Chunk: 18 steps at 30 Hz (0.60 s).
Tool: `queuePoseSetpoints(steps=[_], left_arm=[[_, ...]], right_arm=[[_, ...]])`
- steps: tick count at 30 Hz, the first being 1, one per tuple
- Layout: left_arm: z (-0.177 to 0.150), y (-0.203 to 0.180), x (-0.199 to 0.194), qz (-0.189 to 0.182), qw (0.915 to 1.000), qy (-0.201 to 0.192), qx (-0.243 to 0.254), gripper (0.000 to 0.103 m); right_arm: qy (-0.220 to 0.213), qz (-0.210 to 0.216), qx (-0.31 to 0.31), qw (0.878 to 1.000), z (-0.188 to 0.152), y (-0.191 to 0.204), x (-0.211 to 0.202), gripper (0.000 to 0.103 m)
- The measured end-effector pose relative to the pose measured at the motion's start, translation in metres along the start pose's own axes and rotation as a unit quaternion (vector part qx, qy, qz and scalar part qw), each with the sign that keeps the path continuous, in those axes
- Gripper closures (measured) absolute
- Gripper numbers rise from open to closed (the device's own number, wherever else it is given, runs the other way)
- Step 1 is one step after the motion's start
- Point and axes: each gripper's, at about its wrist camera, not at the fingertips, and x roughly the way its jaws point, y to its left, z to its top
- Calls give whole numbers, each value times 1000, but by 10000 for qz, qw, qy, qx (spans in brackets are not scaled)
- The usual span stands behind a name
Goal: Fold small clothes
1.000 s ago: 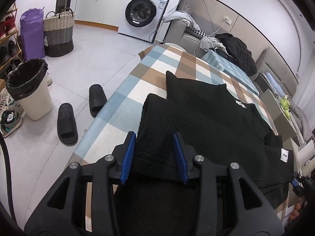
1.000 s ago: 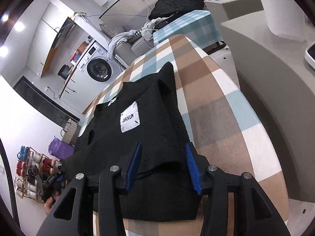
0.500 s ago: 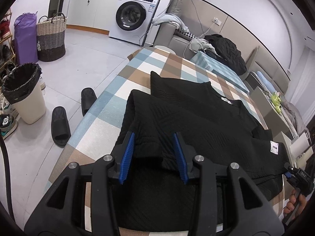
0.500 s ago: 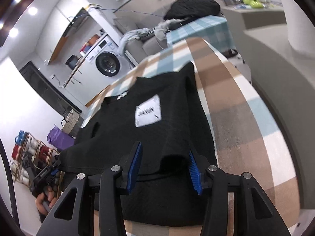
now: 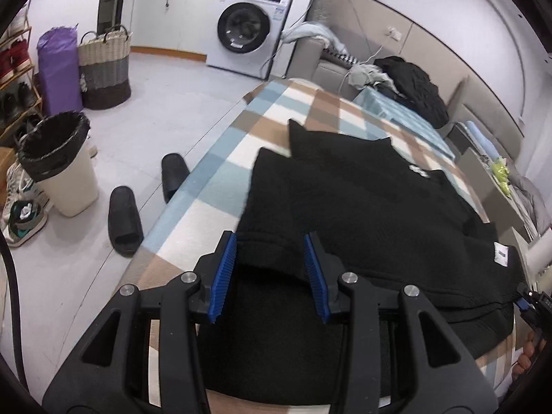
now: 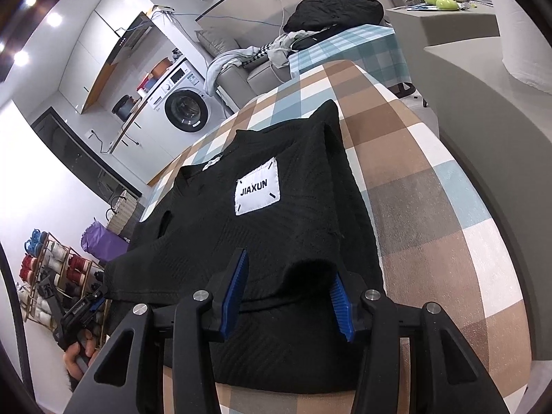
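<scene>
A black knit top with a white JIAXUN patch lies on the checked table, its near part doubled over. My left gripper stands open at the top's left near edge, with the folded hem between its blue pads. My right gripper stands open at the right near edge, the folded hem between its pads. Each gripper shows at the edge of the other's view: the right, the left.
Left of the table are two black slippers, a bin, a woven basket, a purple bag and a shoe rack. A washing machine and sofa with clothes stand behind. A grey ledge flanks the table's right.
Both grippers have carried the near hem of the top forward over the garment and lowered it. The jaw gaps look a little wider than before.
</scene>
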Motion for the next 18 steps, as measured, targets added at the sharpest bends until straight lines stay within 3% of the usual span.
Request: queuePoseSetpoints(steps=[13,14,15,18], left_arm=[[8,12,17,55,9998,90,-154,66],[8,13,19,70,9997,132,-174,61],[8,13,21,135,9995,182,-205,48],[8,16,25,86,9991,272,-317,44]], right_arm=[[-54,56,5,10000,4,2,-1,57],[-59,63,7,10000,4,2,-2,57],[-64,58,8,10000,4,2,-3,57],[-74,42,5,10000,3,0,-4,57]])
